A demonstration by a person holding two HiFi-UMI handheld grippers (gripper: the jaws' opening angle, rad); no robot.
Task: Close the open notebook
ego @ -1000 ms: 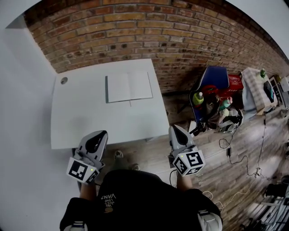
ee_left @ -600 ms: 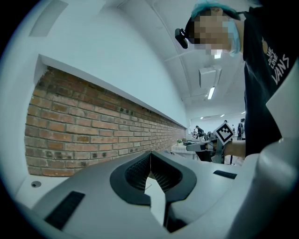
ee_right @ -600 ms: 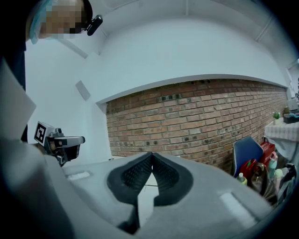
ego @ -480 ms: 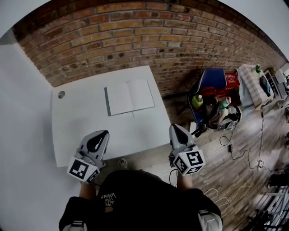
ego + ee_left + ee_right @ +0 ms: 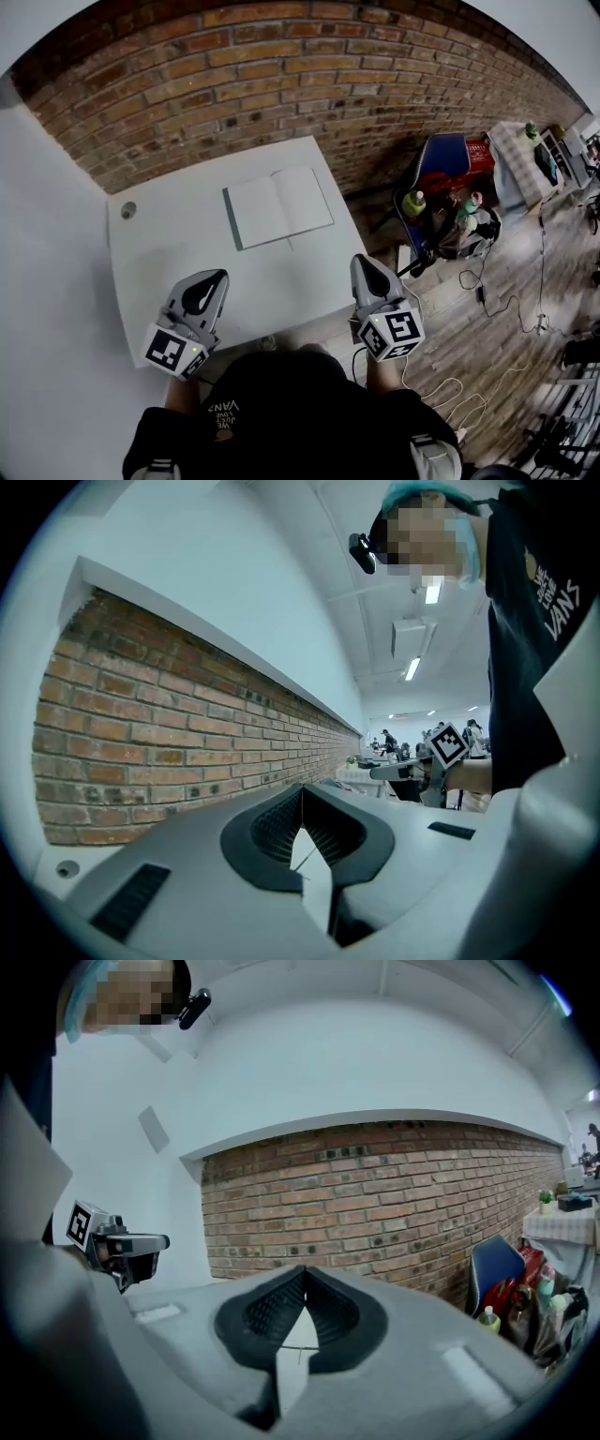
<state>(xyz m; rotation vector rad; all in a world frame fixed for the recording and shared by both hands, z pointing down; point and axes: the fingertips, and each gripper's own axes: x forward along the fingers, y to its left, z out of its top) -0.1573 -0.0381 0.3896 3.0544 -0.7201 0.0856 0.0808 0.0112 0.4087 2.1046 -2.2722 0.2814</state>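
An open notebook (image 5: 279,206) with blank white pages lies flat on the white table (image 5: 169,253), toward its far side near the brick wall. My left gripper (image 5: 217,277) hovers over the table's near left part, its jaws shut with nothing between them. My right gripper (image 5: 361,263) is at the table's near right corner, also shut and empty. Both point toward the wall and are well short of the notebook. In the left gripper view the jaws (image 5: 302,789) meet at the tips; in the right gripper view the jaws (image 5: 304,1274) meet too, with a strip of table showing below.
A round grommet hole (image 5: 127,210) sits at the table's far left corner. A brick wall (image 5: 281,84) runs behind the table. To the right stands a blue chair (image 5: 441,164) with bottles and bags, and cables (image 5: 506,309) trail over the wooden floor.
Both grippers have come forward toward the table together with the person; the table and notebook now sit closer and lower in the head view. The jaws stayed shut.
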